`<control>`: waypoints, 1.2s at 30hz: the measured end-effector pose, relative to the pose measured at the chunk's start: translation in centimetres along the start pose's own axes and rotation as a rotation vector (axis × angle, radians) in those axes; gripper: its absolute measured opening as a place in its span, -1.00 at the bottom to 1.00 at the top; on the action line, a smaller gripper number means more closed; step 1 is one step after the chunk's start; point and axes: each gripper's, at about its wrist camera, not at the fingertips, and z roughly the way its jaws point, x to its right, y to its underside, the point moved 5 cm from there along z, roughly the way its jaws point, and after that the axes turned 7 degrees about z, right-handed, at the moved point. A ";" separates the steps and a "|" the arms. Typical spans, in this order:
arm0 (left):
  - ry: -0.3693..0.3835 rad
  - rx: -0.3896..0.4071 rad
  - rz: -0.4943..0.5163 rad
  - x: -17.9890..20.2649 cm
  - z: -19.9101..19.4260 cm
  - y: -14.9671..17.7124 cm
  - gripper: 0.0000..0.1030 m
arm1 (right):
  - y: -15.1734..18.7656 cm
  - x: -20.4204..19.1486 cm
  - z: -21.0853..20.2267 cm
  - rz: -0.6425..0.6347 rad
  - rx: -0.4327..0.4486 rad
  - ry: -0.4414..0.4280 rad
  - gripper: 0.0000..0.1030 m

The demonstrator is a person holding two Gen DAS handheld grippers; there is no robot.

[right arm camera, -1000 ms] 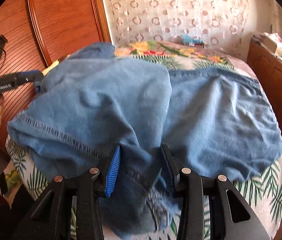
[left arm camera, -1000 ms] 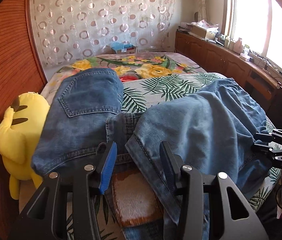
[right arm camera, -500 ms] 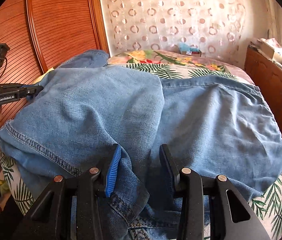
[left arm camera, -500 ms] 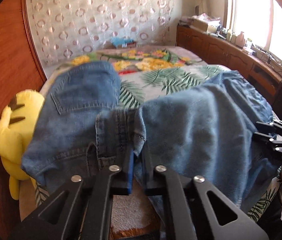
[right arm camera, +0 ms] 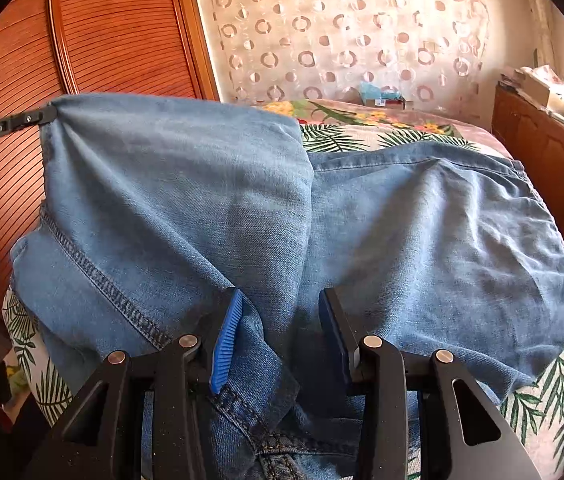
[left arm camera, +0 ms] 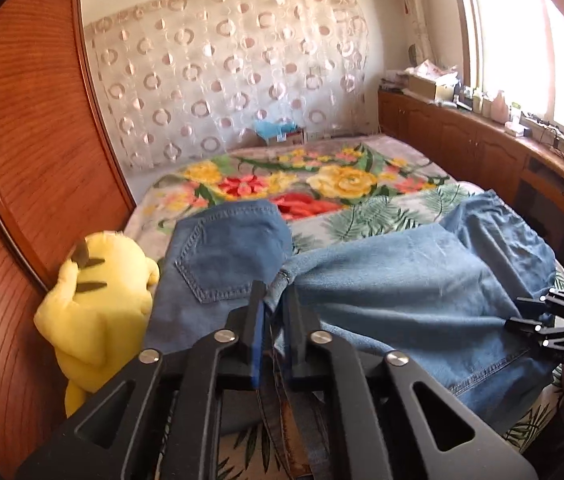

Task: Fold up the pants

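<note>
We see a bed [left arm camera: 361,184] with a flower and leaf blanket. A wooden headboard [left arm camera: 34,152] stands on one side, low wooden cupboards [left arm camera: 461,140] run under a bright window, and a dotted curtain [left arm camera: 222,80] hangs at the far end. A yellow plush toy [left arm camera: 98,300] leans by the headboard. The blue pants [right arm camera: 361,220] lie across the bed. Our left gripper [left arm camera: 274,312] has just squeezed its fingers onto a fold of the denim. Our right gripper [right arm camera: 280,336] has its fingers partly spread with a bunch of cloth between them; we cannot tell if they press it. The near edge of the pants is hidden under the grippers.
</note>
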 end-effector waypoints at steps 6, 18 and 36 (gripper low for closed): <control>0.035 -0.047 0.005 1.2 0.6 2.6 -0.19 | 0.0 -0.1 0.1 0.004 0.001 0.000 -0.20; 0.147 -0.096 -0.015 5.8 -0.9 8.9 -0.17 | 0.0 0.0 0.1 0.004 0.001 -0.001 -0.20; 0.119 -0.034 -0.036 5.2 -4.2 10.0 -0.81 | 0.5 0.3 -1.2 -0.002 0.009 0.007 -0.20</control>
